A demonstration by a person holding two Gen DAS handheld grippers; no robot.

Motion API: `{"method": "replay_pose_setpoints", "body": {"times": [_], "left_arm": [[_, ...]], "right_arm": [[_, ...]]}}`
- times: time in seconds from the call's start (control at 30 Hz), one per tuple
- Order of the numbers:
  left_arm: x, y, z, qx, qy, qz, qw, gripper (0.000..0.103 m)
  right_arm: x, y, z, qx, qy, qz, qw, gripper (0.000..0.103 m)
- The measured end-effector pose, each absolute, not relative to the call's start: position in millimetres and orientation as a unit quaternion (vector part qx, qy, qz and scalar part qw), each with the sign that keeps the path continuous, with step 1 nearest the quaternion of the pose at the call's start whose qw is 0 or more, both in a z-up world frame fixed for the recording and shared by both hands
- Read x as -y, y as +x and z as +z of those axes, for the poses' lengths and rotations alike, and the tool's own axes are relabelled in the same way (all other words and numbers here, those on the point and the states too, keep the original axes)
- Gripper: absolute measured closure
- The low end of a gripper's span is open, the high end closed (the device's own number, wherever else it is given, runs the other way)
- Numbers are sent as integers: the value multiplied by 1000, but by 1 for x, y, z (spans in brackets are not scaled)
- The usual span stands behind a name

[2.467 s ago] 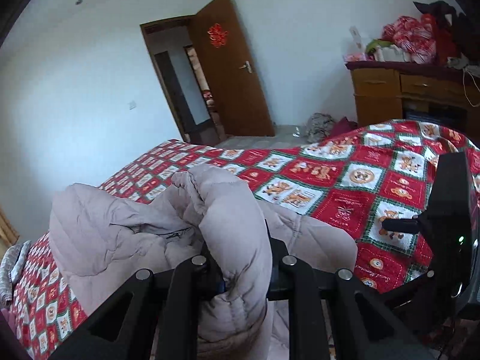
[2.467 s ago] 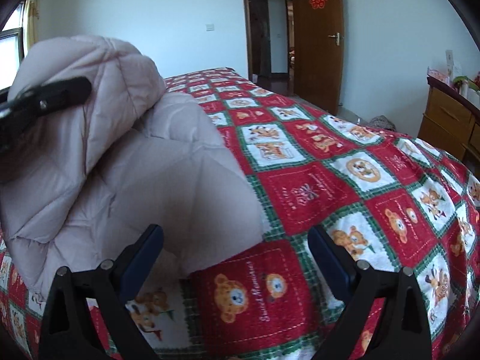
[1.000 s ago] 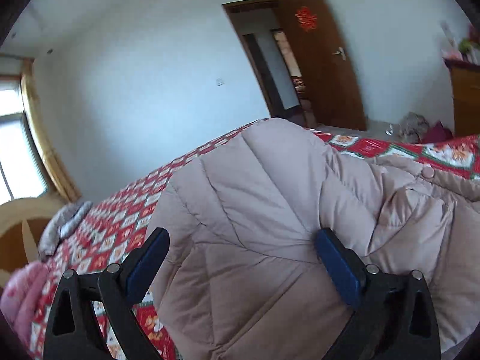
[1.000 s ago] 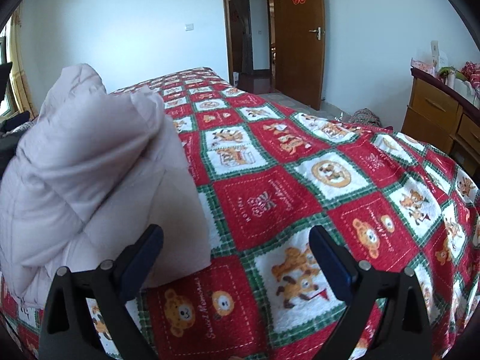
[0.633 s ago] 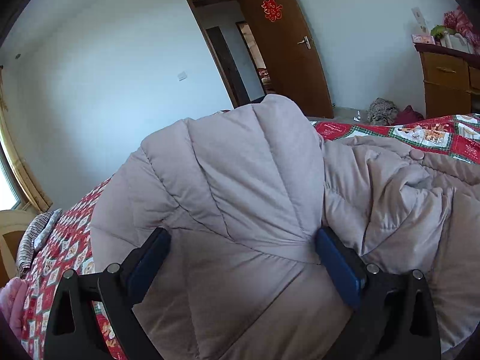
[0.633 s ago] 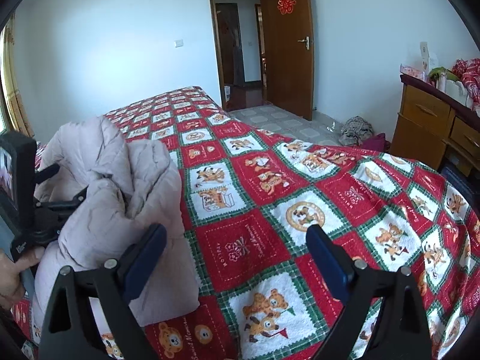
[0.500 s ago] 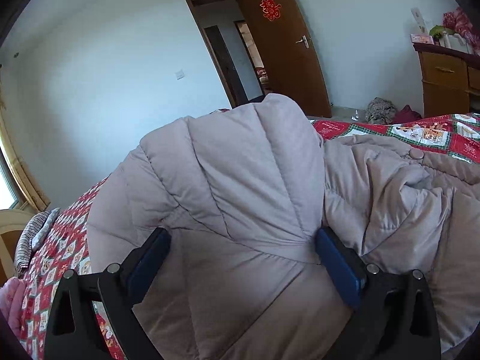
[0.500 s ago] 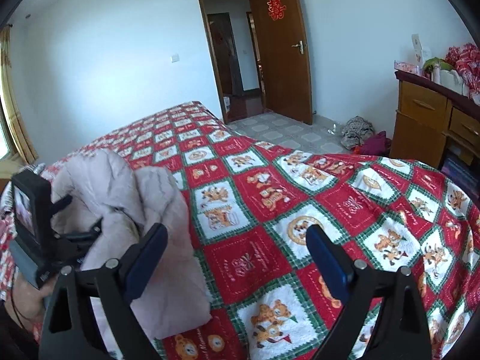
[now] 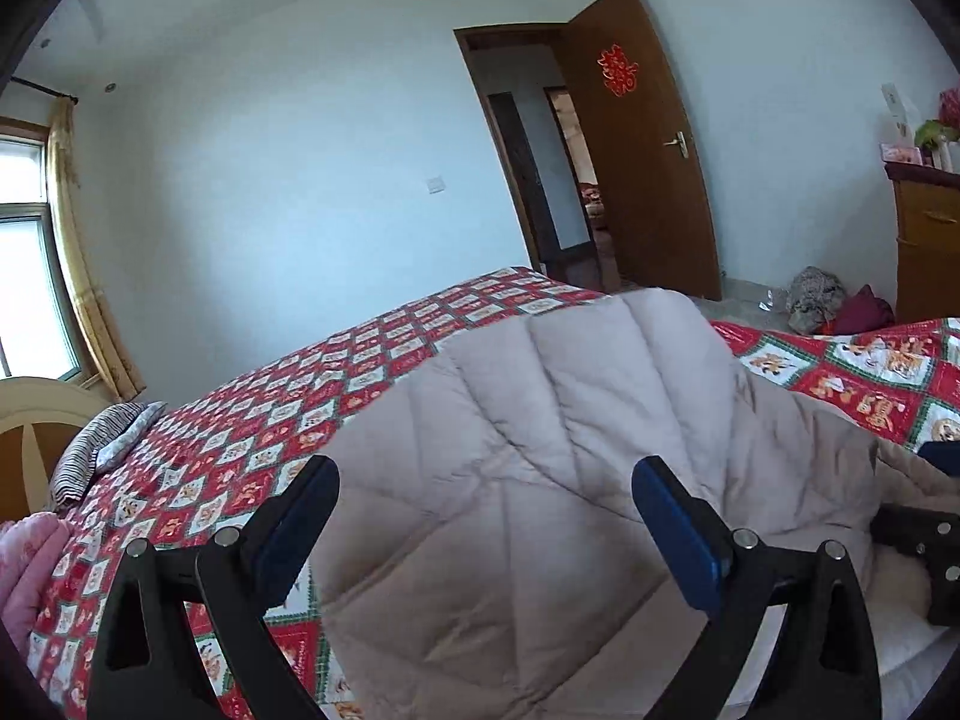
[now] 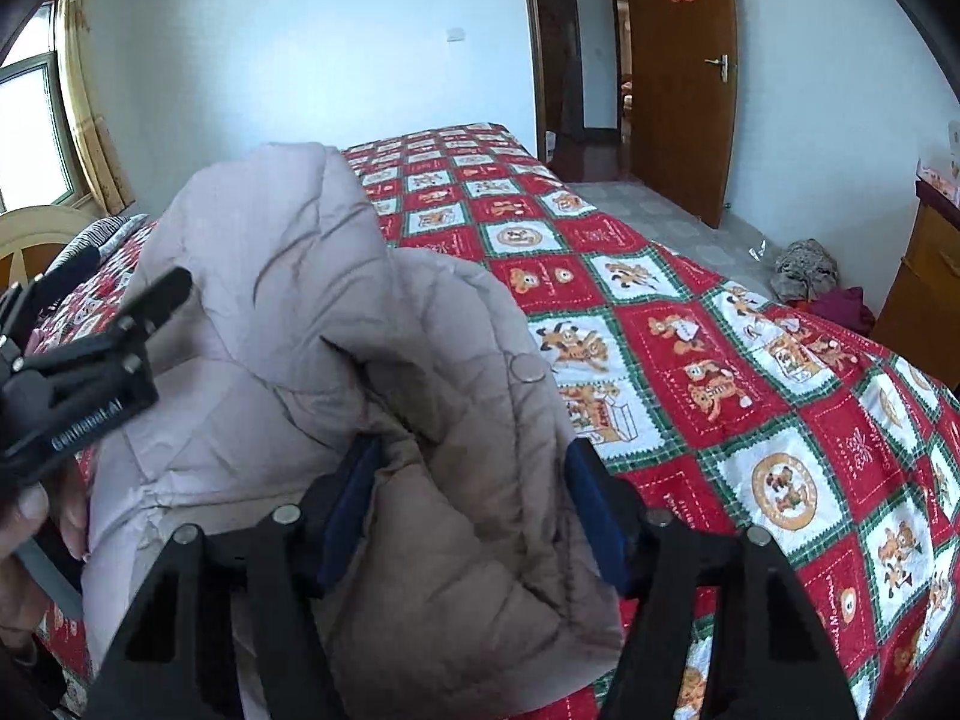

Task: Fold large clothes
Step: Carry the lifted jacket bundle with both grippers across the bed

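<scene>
A puffy beige quilted jacket (image 9: 540,420) lies bunched on the bed's red patchwork cover (image 9: 252,438). My left gripper (image 9: 489,516) hovers open over it, its blue pads (image 9: 306,504) wide apart and clear of the fabric. In the right wrist view, a thick fold of the jacket (image 10: 456,396) with a snap button fills the gap of my right gripper (image 10: 474,504). Its jaws are closing, and both blue pads (image 10: 591,510) touch the fold. The left gripper (image 10: 90,372), held by a hand (image 10: 24,516), sits at the jacket's left side.
The bed cover (image 10: 720,360) stretches bare to the right of the jacket. A wooden dresser (image 10: 924,300) and a clothes pile on the floor (image 10: 804,267) stand at the right, near an open brown door (image 10: 678,78). A striped pillow (image 9: 96,450) and headboard are at the left.
My right gripper swung left from the bare cover onto the jacket and narrowed around a fold. The left gripper drew back, so the jacket sits lower and more bed shows.
</scene>
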State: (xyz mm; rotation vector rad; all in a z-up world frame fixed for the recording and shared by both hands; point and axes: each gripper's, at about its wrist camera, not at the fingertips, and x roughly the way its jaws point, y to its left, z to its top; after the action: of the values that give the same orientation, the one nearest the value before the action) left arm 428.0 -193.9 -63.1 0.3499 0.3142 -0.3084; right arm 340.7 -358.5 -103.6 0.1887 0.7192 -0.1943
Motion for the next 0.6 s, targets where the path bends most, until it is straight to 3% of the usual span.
{"method": "replay_pose_setpoints", "body": {"times": [0.23, 0.47, 0.6], "left_arm": [[192, 471, -90, -207, 172, -144, 952, 4], [222, 468, -101, -196, 212, -156, 944, 4], [228, 462, -101, -184, 227, -154, 944, 4]], "right_arm": [[360, 343, -114, -369, 82, -92, 921, 36], [366, 343, -131, -395, 89, -96, 909, 36], [371, 331, -95, -375, 90, -119, 915, 36]]}}
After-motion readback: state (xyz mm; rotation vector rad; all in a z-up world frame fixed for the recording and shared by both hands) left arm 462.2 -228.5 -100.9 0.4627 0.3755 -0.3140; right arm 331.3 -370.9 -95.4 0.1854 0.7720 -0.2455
